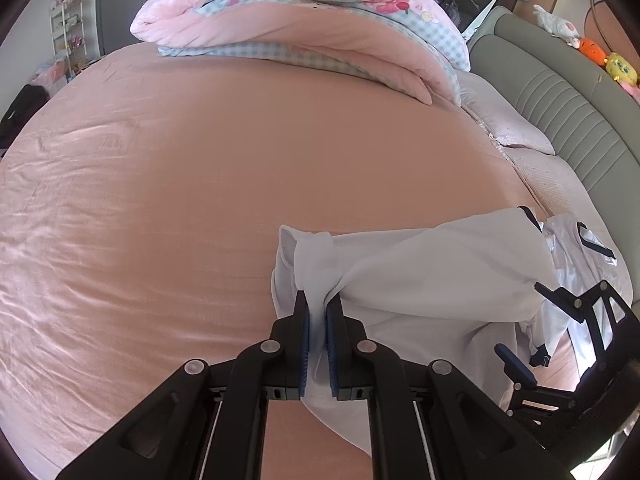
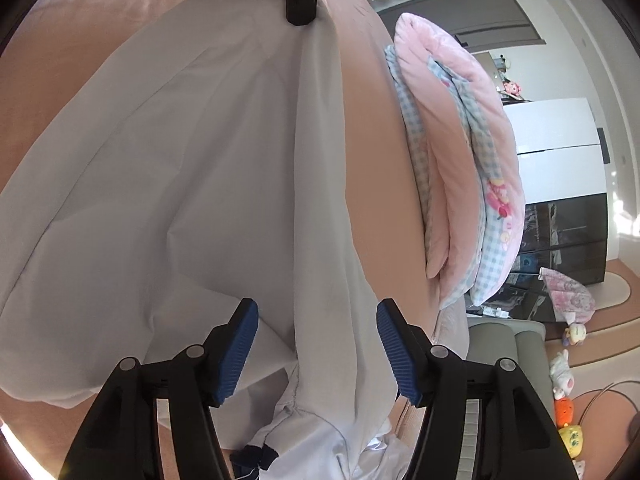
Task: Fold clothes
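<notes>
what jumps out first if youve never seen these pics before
The white garment stands out, bunched at the near right of the pink bed sheet, with the left gripper shut on a fold of it. The right gripper is open, its blue-padded fingers straddling the cloth. A folded pink and blue-check quilt lies at the far end.

White garment [image 1: 420, 280] with navy trim; pink bed sheet [image 1: 180, 200]; at twelve o'clock, pink quilt [image 1: 280, 28] with blue-checked lining.

You face a pink bed [image 1: 200, 184] with a folded quilt [image 1: 304, 28], grey headboard [image 1: 560, 112], and white shelf [image 1: 66, 28] by the wall.
</notes>
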### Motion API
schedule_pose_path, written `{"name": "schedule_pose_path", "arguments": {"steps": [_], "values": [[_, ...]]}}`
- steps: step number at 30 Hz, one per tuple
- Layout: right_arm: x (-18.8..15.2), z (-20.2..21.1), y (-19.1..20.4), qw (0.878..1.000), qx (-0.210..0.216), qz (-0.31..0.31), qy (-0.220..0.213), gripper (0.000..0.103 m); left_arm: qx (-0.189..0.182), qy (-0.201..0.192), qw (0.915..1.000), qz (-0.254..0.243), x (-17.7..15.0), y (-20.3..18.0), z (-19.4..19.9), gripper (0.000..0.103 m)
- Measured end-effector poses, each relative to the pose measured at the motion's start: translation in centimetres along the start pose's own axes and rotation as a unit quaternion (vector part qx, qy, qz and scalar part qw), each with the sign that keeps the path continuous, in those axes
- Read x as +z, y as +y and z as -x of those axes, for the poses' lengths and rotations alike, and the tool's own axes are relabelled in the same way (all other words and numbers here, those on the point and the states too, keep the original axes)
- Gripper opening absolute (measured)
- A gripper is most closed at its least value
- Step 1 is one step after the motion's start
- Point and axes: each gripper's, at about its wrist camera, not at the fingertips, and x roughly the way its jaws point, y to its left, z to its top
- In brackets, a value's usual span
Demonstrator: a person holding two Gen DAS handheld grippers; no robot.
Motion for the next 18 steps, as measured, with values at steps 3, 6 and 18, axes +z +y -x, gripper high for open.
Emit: {"name": "schedule_pose_path", "arguments": {"steps": [3,6,18], "values": [[0.8,-0.4,-0.2,1.000,-0.004,0.002,-0.005,0.061,-0.002,-0.001,1.0000,-0.004,-0.2,-0.1,0.5,0.006],[1.5,-0.4,-1.0,1.000,0.001,-0.004,-0.016,0.061,-0.007,0.001,1.0000,-0.003,-0.5,0.1,0.7,0.006],[4.4,0.0,-0.5,0.998,0.031,0.008,-0.053,0.061,-0.028,0.010,0.9995,-0.009,-0.7,-0.2,1.7,0.006]]}}
